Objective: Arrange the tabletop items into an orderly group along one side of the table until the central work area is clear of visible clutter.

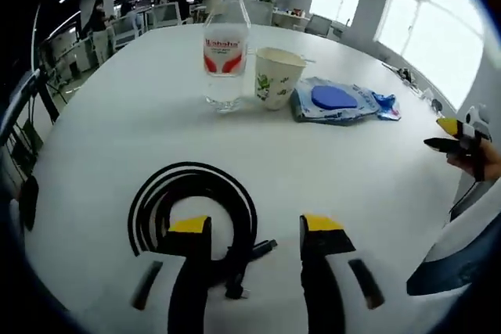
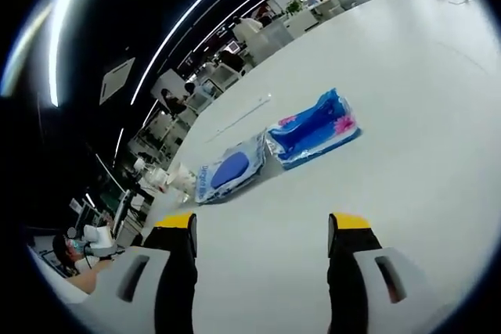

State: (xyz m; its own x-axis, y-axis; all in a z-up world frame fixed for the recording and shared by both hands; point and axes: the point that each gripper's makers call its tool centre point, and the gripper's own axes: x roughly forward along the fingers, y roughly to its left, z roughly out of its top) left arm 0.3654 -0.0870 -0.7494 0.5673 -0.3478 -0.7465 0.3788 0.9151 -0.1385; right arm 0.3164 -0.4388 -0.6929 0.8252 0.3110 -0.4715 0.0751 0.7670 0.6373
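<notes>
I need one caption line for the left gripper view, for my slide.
Open left gripper over a coiled black cable; water bottle, paper cup and blue packet grouped behind.

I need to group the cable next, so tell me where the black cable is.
In the left gripper view the coiled black cable lies on the white table, just ahead of the open left gripper, nearer than the water bottle.

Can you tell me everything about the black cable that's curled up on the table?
The black cable lies flat on the white table, wound into a neat round coil of a few loops. It looks like smooth, shiny plastic or rubber. Its loose ends, with small plugs, stick out at the near side, between the jaws of the left gripper. The gripper's jaws are open, one over the coil's near edge; whether it touches is unclear. The bottle and cup stand well beyond it.
</notes>
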